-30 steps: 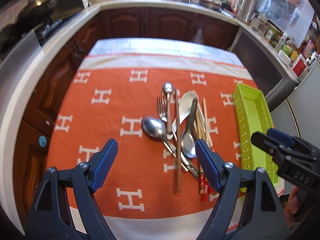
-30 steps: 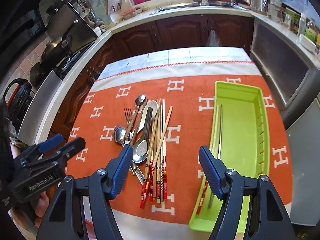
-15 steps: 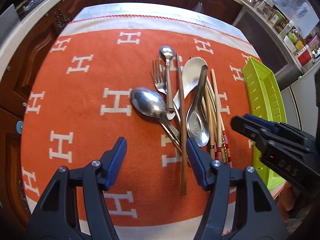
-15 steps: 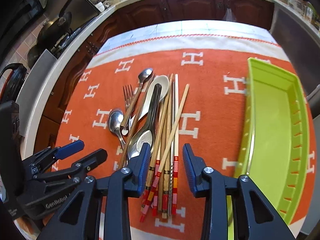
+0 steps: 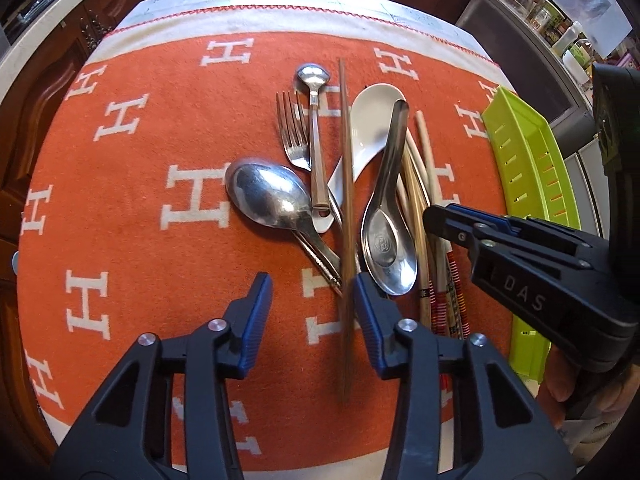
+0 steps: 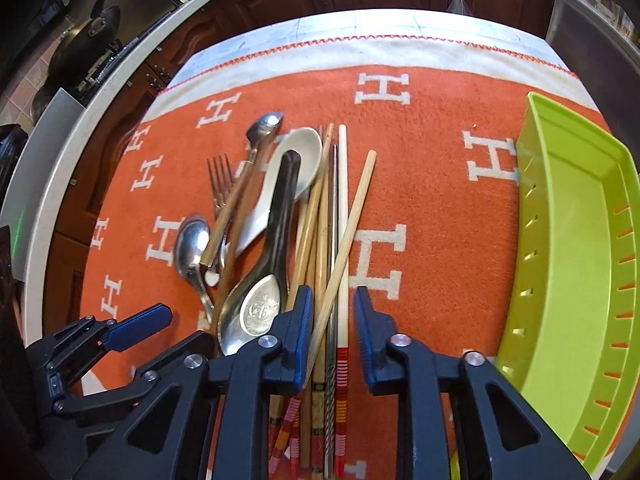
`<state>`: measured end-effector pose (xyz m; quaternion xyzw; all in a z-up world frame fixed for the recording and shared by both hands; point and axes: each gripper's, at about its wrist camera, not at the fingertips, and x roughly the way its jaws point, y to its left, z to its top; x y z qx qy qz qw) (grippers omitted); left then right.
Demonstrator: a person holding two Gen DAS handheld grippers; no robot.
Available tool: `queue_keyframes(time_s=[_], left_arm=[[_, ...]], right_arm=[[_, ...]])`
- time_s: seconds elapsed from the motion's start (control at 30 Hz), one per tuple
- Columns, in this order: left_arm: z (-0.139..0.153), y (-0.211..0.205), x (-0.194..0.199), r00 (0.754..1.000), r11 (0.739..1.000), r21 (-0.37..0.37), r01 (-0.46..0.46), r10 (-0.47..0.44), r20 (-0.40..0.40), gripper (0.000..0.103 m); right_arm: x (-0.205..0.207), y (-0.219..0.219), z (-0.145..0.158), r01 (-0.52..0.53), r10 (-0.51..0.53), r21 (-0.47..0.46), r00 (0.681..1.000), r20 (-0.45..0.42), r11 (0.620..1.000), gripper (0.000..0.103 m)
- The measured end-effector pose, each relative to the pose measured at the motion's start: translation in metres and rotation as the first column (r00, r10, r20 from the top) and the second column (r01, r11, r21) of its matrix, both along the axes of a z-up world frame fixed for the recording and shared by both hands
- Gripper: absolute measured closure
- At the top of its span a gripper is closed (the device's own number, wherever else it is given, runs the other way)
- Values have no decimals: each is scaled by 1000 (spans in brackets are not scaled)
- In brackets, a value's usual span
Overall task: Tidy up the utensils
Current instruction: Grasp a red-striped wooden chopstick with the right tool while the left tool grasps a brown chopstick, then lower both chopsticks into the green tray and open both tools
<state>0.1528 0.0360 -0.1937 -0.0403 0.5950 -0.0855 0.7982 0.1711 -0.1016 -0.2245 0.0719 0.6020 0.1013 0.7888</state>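
Both jaws are closing: the left hand-held gripper (image 5: pixel 310 302) straddles a dark wooden chopstick (image 5: pixel 347 216), the right hand-held gripper (image 6: pixel 331 320) straddles the chopstick bundle (image 6: pixel 326 240), neither pinched yet. Utensils sit piled on the orange cloth (image 5: pixel 160 128), beside the green tray (image 6: pixel 576 280).

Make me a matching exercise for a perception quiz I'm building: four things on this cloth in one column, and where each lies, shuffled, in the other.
Things:
1. tray
2. fork
3. white spoon
4. dark chopstick

Places:
A. under the metal ladle's handle
B. at the cloth's right edge
C. left of the small spoon's handle
D. between the left claw's fingers

Pairs: 1-B, 2-C, 3-A, 4-D
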Motion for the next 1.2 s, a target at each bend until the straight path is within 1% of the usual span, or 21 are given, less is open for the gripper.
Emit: queue_keyframes(time_s=[0.03,0.07,0.1,0.13,0.17,0.2,0.4,0.73,0.9,1.03,1.2], left_arm=[[-1,0,0,1000,1000,-1,-1,1,-4,72],[-3,1,1,1000,1000,-8,-3,3,-11,74],[-3,1,2,1000,1000,-22,-6,6,-10,79],[-3,1,2,1000,1000,-26,-6,6,-10,86],[-3,1,2,1000,1000,-29,-5,5,-9,91],[-4,0,3,1000,1000,-30,-6,6,-14,95],[0,-1,-2,1000,999,-39,-8,8,-8,97],[30,1,-20,999,999,-39,-19,20,44,98],[54,-5,-33,996,999,-44,-6,10,86,98],[75,-17,-44,992,998,-63,23,-15,122,98],[101,-46,-55,986,994,-77,77,-65,151,98]], right_arm=[[-1,-1,0,3,-3,4,1000,7,1000,86],[0,-1,-1,5,-5,6,1000,11,1000,87],[0,-1,-1,8,-8,6,1000,16,1000,87],[-1,0,0,9,-9,5,1000,22,1000,89],[-1,1,0,8,-8,-3,1000,30,1000,95],[-1,0,-1,14,-14,5,999,31,1000,96],[-4,-9,3,49,-50,45,998,23,998,98],[-29,-22,30,61,-66,111,997,46,992,98],[-48,-34,51,76,-87,166,995,59,983,98],[-64,-50,73,98,-116,188,990,85,977,98],[-87,-86,100,146,-173,201,977,122,969,98]])
